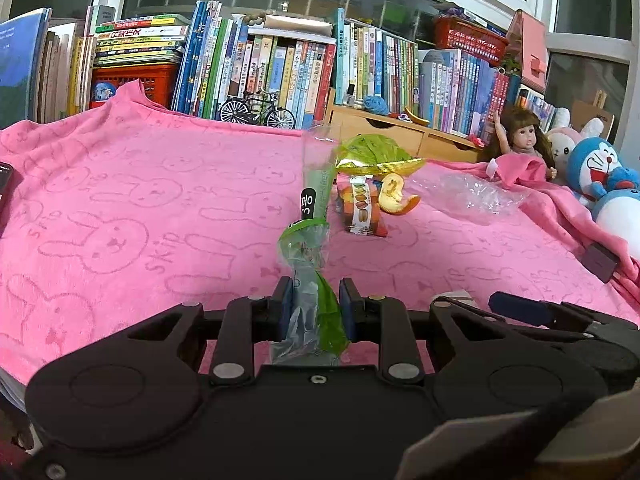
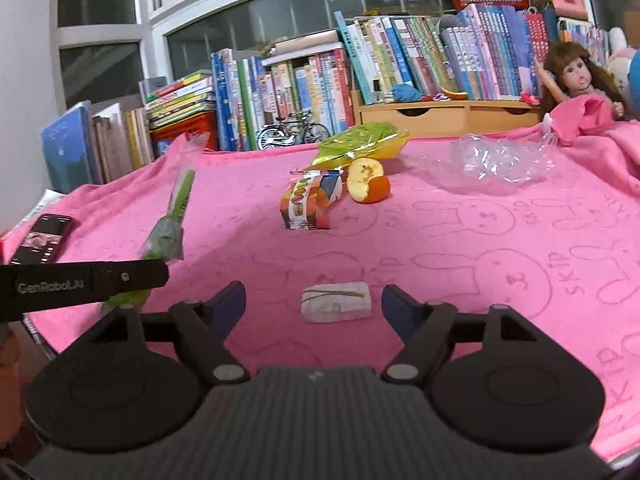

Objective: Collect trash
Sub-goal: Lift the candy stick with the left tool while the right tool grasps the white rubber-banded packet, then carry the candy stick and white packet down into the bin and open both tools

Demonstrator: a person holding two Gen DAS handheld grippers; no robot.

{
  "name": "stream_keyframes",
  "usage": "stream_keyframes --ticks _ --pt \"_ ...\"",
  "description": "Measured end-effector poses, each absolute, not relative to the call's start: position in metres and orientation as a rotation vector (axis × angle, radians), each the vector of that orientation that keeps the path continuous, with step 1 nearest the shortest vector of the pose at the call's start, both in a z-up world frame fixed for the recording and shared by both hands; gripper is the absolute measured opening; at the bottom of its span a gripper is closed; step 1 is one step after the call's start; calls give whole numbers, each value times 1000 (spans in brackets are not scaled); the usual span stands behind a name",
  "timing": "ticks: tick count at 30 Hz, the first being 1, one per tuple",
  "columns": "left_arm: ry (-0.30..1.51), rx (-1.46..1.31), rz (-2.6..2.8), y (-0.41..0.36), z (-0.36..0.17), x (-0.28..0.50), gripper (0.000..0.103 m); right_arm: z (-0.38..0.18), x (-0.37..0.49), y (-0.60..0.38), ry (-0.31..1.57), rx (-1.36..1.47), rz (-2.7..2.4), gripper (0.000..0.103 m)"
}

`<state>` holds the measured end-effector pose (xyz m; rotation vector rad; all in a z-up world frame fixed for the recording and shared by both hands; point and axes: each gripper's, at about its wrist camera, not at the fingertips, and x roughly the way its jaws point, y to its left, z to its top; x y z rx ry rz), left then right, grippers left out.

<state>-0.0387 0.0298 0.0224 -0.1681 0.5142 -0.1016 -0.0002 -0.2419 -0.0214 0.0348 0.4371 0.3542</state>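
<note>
Two hand-held grippers work over a pink blanket [image 2: 480, 248]. Left gripper [image 1: 315, 308]: jaws nearly closed, clamped on a clear-and-green plastic wrapper [image 1: 310, 240] that stands up from the pads. Right gripper [image 2: 313, 306]: jaws spread wide, holding nothing; a small white folded packet [image 2: 336, 302] lies on the blanket between the fingertips, untouched. Farther back lie a snack pack [image 2: 308, 204], orange peel [image 2: 368, 186], a green-yellow bag [image 2: 360, 144] and crumpled clear plastic [image 2: 500, 160].

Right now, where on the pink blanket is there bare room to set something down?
The pink blanket lies bare right of the white packet, below the clear plastic. Another bare stretch runs between the phone and the snack wrapper. It is crowded around the orange peel and green bag.
</note>
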Motion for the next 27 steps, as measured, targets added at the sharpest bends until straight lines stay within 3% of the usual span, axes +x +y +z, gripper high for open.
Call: stream_keyframes --ticks 6,11,13,27 --pt "519 -166 -104 34 16 -37 24 -26 16 -238 457 -2 347 81" --pt "527 -182 -110 39 10 -34 24 -29 13 -235 465 -40 366 53" --pt "527 -190 -113 40 9 -35 24 -29 11 -236 466 -35 367 47" --pt "518 -229 -146 40 17 -72 24 -20 -22 -245 452 18 420 47"
